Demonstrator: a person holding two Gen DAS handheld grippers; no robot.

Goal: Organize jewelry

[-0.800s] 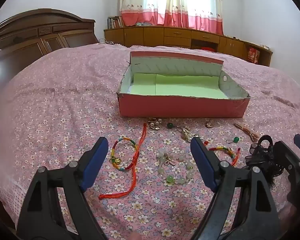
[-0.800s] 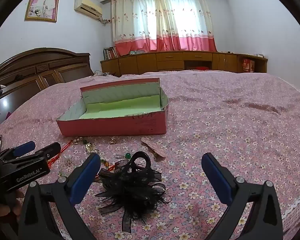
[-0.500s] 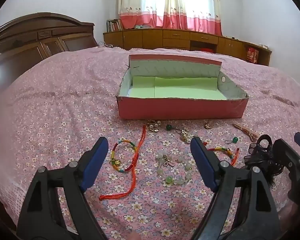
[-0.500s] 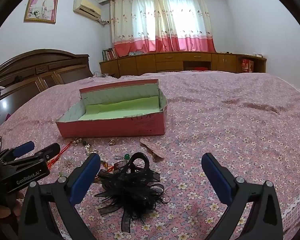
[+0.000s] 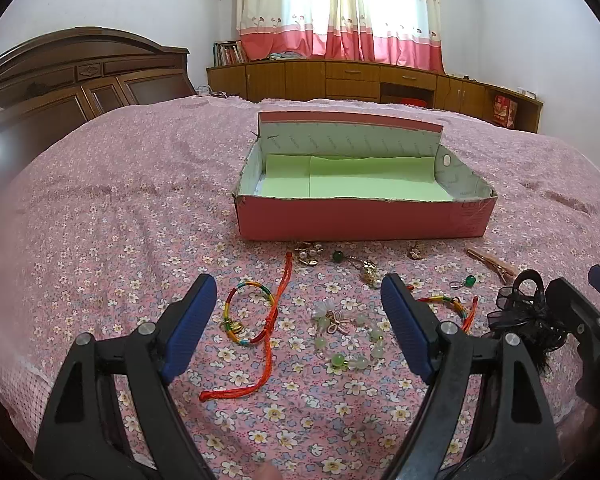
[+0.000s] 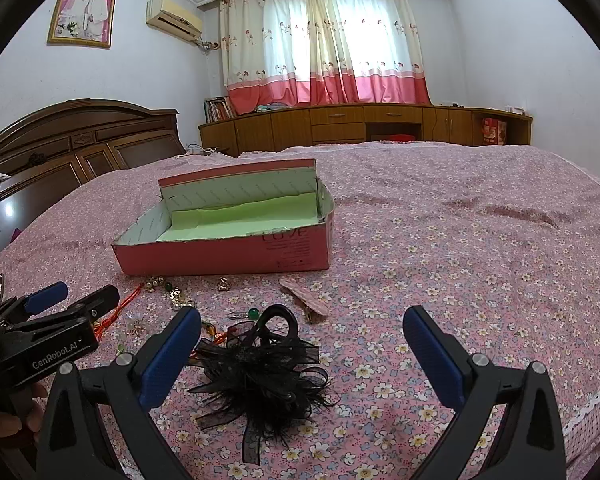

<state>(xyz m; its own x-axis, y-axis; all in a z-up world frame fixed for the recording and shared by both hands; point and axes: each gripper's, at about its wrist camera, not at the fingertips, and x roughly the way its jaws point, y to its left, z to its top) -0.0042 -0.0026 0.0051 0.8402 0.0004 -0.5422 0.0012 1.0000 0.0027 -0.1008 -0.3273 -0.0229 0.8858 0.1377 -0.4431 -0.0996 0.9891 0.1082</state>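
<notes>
An open pink box (image 5: 360, 222) with a green lining stands on the bed, also in the right wrist view (image 6: 220, 254). Jewelry lies in front of it: a rainbow bracelet with a red cord (image 5: 249, 316), a pale green bead bracelet (image 5: 346, 340), a second rainbow bracelet (image 5: 452, 304), green bead earrings (image 5: 337, 256) and a pink hair clip (image 5: 492, 265). A black feathered hair piece (image 6: 260, 372) lies between my right gripper's fingers. My left gripper (image 5: 296, 320) is open above the bracelets. My right gripper (image 6: 302, 344) is open and empty.
The bed carries a pink floral cover (image 6: 460, 240). A dark wooden headboard (image 5: 80, 76) stands at the left. Wooden cabinets (image 6: 360, 124) run along the far wall under curtains. The bed's lace edge (image 6: 596, 396) is close at the right.
Both views have tilted up slightly, so the box and jewelry sit a little lower in frame. Both grippers stay open and nothing on the bed has moved.
</notes>
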